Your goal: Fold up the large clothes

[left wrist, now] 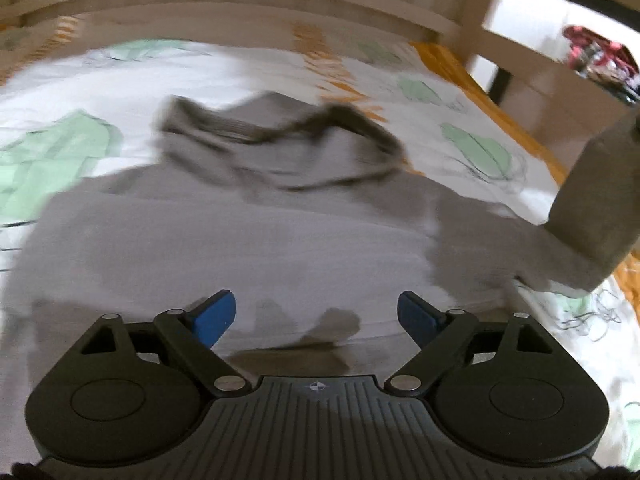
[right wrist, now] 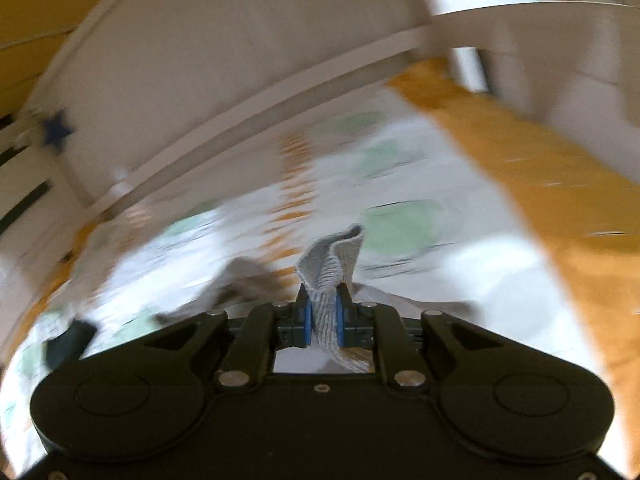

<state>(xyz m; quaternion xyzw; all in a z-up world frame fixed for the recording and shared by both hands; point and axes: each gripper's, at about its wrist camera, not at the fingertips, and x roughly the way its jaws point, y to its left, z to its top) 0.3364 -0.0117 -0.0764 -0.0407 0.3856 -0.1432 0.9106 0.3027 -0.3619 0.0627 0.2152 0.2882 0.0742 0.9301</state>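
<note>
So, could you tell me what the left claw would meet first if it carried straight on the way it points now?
Most likely the gray hoodie spread on the bed: the open left claw points down at its body, though blur leaves the depth unclear.

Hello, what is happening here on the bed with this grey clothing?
A person is folding a grey hoodie that lies spread on a bed sheet printed with green leaves. The right tool is shut on the ribbed cuff of one sleeve, which rises off the sheet at the right of the left view. The left tool is open over the hoodie's body and holds nothing. The pictures are blurred, so finer detail is hard to tell.
</note>
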